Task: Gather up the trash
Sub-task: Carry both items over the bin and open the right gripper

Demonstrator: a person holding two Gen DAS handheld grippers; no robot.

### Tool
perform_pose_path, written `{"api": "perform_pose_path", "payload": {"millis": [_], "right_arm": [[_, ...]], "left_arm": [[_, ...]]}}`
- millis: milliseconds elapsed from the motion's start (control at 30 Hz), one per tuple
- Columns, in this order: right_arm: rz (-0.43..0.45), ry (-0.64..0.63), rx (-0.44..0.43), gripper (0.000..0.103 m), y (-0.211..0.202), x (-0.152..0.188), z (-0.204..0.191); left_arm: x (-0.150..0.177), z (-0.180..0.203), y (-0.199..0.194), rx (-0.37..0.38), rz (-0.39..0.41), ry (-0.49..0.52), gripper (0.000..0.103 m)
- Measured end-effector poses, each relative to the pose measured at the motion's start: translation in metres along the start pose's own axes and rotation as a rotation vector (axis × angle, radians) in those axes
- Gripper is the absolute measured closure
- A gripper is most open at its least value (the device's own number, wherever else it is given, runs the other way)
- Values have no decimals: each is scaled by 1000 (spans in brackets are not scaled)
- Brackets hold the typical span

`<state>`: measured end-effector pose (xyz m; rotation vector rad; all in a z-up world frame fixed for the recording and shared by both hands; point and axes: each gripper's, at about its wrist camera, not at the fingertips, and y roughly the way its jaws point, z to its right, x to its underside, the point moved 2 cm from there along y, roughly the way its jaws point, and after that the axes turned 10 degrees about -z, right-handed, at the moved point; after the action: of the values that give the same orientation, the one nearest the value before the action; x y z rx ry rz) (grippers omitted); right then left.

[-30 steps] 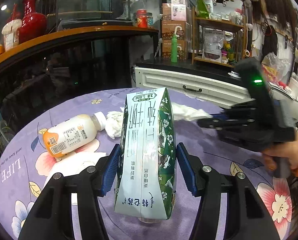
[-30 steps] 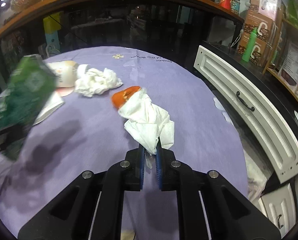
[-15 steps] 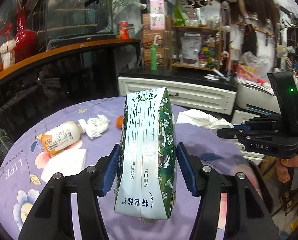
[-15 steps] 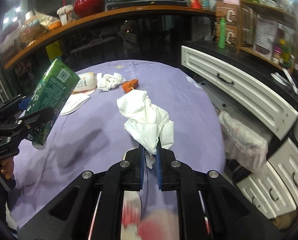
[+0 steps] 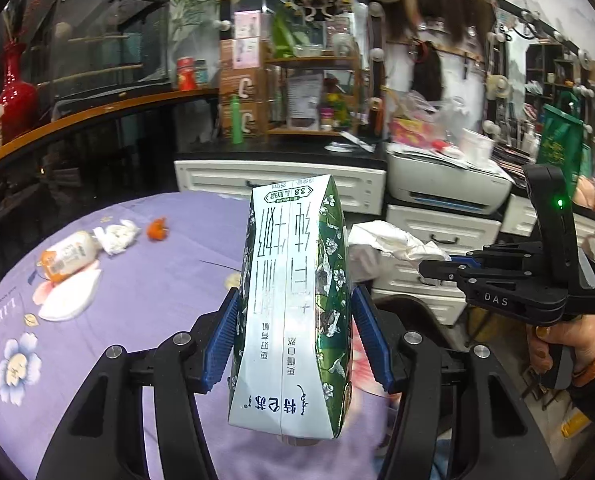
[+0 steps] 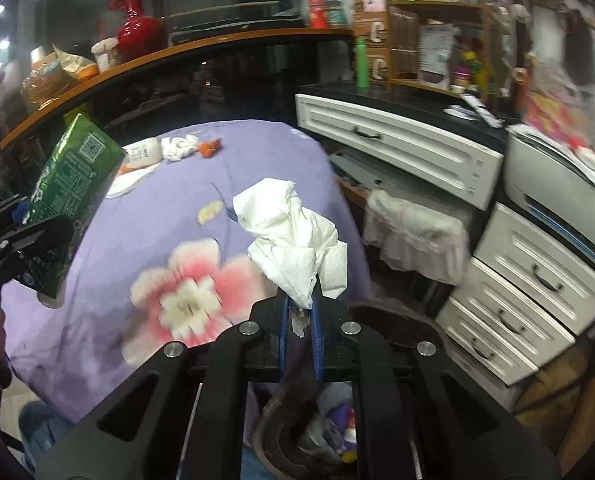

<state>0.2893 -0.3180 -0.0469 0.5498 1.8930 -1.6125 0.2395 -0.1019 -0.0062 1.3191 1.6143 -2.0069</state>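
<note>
My left gripper (image 5: 295, 300) is shut on a green and white milk carton (image 5: 293, 292), held upright above the near edge of the purple flowered table (image 5: 145, 280). The same carton (image 6: 73, 196) shows at the left of the right wrist view. My right gripper (image 6: 299, 304) is shut on a crumpled white tissue (image 6: 293, 236), lifted past the table's near right edge; that tissue (image 5: 393, 240) also appears beside the carton in the left wrist view. A dark bin (image 6: 297, 432) holding scraps sits just beneath the right gripper.
Left on the table lie a small bottle (image 5: 67, 258), a balled tissue (image 5: 117, 236), an orange scrap (image 5: 157, 230) and a flat white napkin (image 5: 69, 300). White drawers (image 6: 509, 300) and a printer (image 5: 445, 184) stand to the right. A plastic bag (image 6: 413, 232) hangs nearby.
Both grippers have pulled back from the table's middle toward its near right edge, still holding carton and tissue. The bottle and scraps now look farther away, and the bin has come into view.
</note>
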Motion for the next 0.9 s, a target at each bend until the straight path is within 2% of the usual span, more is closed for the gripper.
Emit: {"api": "perform_pose_path", "payload": {"millis": [267,500,700,900], "right_arm": [[-54,96,17,93,-5,60,35],[-127,159,26,93,19,103,49],[-179,196,12,93,44,118,54],[-235,216,3,93,74,132,59]], "left_arm": [[15,49,3,71,-21,17,47],[33,85,21,90,-65,44,47],[43,107,33,135,-99,53,47],[50,120,44,148,-121,59,47]]}}
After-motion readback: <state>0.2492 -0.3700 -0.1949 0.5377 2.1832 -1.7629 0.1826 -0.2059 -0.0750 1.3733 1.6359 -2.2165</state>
